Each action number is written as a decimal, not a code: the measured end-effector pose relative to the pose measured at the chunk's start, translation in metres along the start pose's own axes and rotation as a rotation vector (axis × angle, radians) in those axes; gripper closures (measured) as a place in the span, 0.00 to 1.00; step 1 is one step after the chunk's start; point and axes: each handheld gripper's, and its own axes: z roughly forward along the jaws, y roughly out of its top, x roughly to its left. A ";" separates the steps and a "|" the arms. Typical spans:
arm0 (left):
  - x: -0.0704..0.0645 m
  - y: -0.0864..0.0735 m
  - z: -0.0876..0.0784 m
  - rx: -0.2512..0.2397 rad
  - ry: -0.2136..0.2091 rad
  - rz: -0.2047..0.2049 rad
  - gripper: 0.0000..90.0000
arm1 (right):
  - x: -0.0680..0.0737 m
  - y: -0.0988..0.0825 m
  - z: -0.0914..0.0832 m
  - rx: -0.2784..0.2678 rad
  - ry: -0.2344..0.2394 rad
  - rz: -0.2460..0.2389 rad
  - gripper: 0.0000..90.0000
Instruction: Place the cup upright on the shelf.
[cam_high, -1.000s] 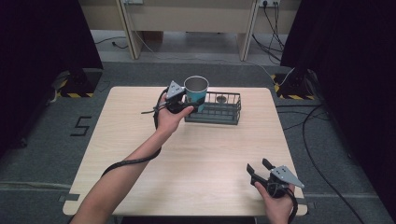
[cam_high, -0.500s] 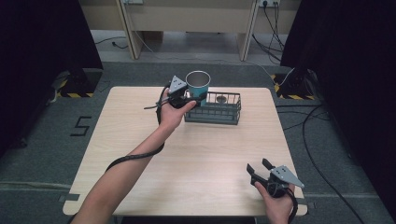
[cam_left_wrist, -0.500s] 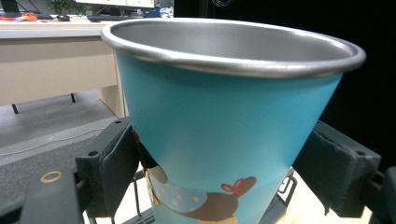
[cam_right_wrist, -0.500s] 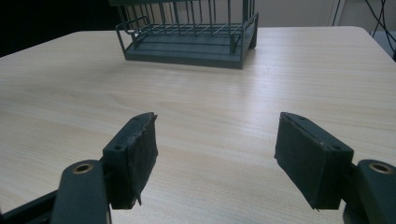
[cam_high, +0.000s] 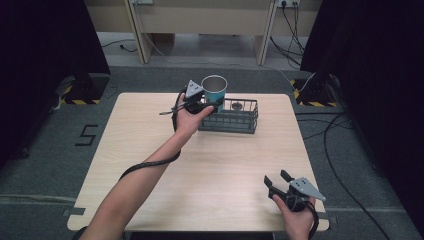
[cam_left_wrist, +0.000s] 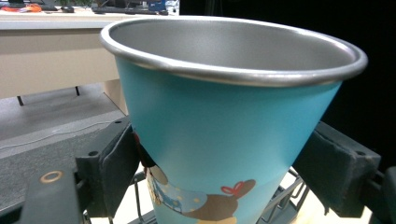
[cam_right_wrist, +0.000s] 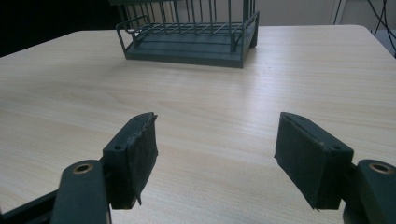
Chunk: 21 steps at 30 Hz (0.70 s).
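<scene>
a pale wood-grain rectangular table (cam_high: 150, 150) stands on grey carpet, with black-and-yellow striped floor tape (cam_high: 80, 101) off its far left corner and a dark "5" marking (cam_high: 87, 135) on the floor to its left. dark curtains close in both sides of the room, and light wooden furniture legs (cam_high: 140, 30) with trailing black cables (cam_high: 295, 25) stand beyond the far edge.

a person's left forearm reaches in from the bottom left to the far middle of the table, where the left gripper (cam_high: 212, 104) pinches a teal tapered metal cup with a bare steel rim (cam_high: 214, 89). in the left gripper view both black pads press against the cup's (cam_left_wrist: 224, 140) sides, one on each flank, with a small cartoon print low on its wall; the cup is upright, and is held above the near-left end of a dark wire rectangular basket (cam_high: 242, 122). the basket sits just right of this gripper, on the far middle of the table, and a small round grey object (cam_high: 237, 106) lies inside it.

well apart, at the near right edge of the table, the right gripper (cam_high: 277, 179) is held in the person's right hand (cam_high: 295, 220), its jaws spread wide with nothing between them. in the right gripper view, bare table (cam_right_wrist: 210, 116) lies between the pads and the wire basket (cam_right_wrist: 187, 42) stands farther ahead.
</scene>
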 end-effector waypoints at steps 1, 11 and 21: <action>0.000 -0.001 0.001 0.001 0.003 -0.002 0.19 | 0.000 0.000 0.000 0.000 -0.001 -0.005 0.34; 0.003 -0.013 0.012 0.030 0.030 -0.008 0.19 | 0.000 0.000 0.000 0.000 0.001 0.000 0.34; 0.004 -0.011 0.019 0.030 0.038 -0.024 0.19 | 0.000 0.000 0.000 0.001 0.004 -0.002 0.34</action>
